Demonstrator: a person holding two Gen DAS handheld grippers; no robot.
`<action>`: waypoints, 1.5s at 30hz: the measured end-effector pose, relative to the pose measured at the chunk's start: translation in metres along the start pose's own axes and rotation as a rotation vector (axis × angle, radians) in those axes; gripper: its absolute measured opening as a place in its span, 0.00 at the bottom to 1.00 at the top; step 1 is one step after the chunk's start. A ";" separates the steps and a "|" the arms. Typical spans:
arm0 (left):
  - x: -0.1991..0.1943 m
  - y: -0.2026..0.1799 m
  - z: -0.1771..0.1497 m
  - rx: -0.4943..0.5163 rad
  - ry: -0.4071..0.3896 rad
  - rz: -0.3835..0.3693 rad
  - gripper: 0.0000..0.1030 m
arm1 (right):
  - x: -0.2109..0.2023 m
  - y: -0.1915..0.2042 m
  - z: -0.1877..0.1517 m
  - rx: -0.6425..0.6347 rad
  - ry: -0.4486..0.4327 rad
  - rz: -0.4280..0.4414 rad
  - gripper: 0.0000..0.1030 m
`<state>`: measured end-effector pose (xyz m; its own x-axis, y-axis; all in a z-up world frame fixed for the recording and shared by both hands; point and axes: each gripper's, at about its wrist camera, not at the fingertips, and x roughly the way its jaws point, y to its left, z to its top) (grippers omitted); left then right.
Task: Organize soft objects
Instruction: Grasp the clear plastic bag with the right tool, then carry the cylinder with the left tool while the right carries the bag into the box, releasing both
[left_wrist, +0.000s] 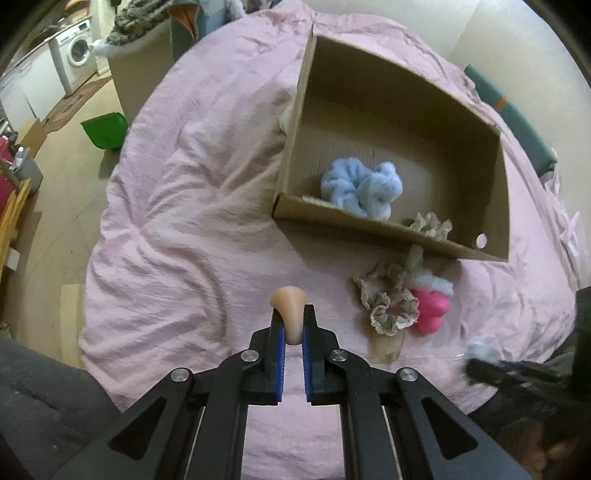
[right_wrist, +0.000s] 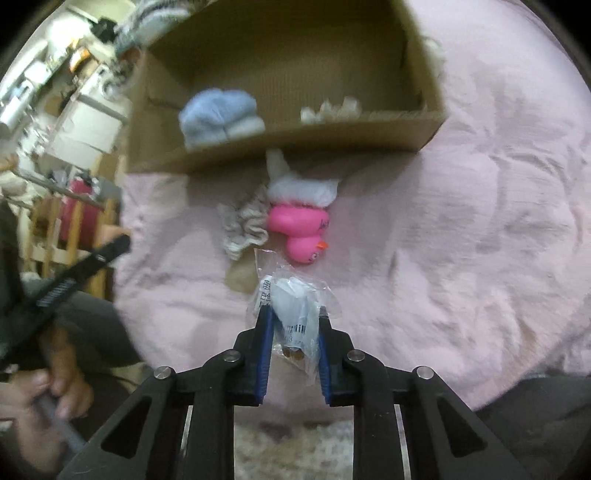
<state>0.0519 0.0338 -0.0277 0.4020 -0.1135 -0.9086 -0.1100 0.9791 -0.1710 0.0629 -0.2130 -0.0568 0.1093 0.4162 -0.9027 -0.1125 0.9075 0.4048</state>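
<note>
So the left gripper (left_wrist: 292, 320) has its jaws squeezed onto a small peach-coloured squishy lump (left_wrist: 290, 309), held up over the wrinkled pink bedsheet (left_wrist: 192, 206), a bit left and on the near side of the open brown cardboard box (left_wrist: 476, 122). The right gripper (right_wrist: 295, 314) is clamped on a clear crinkly plastic packet with something pale blue-white inside (right_wrist: 293, 306), near edge of the bed, right in front of the little pile.

Inside the box there's a fluffy light blue scrunchie (left_wrist: 361, 185) up against the near wall, and a beige lacy scrunchie (left_wrist: 430, 224) further right in the near corner.

Just outside the box's near wall sits the pile: another beige lace-trimmed scrunchie (left_wrist: 388, 301) on the left, touching a hot pink rubber duck (right_wrist: 301, 230) lying on its side, with a white fluffy tuft (right_wrist: 303, 190) on the far side of the duck, right beside the cardboard.

Off the left side of the bed there's a green plastic bin (left_wrist: 105, 130) on the floor and a white washing machine (left_wrist: 77, 50) way at the back
</note>
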 end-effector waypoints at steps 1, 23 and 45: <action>-0.005 0.000 0.000 -0.002 -0.011 -0.002 0.07 | -0.015 -0.002 0.001 0.002 -0.033 0.025 0.22; -0.042 -0.030 0.063 0.147 -0.189 -0.024 0.07 | -0.097 -0.001 0.065 -0.029 -0.404 0.083 0.22; 0.022 -0.068 0.107 0.256 -0.203 -0.008 0.08 | -0.030 -0.014 0.102 -0.025 -0.353 0.018 0.22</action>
<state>0.1655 -0.0172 0.0044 0.5774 -0.1111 -0.8089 0.1156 0.9918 -0.0537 0.1615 -0.2322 -0.0210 0.4409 0.4306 -0.7875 -0.1415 0.8998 0.4128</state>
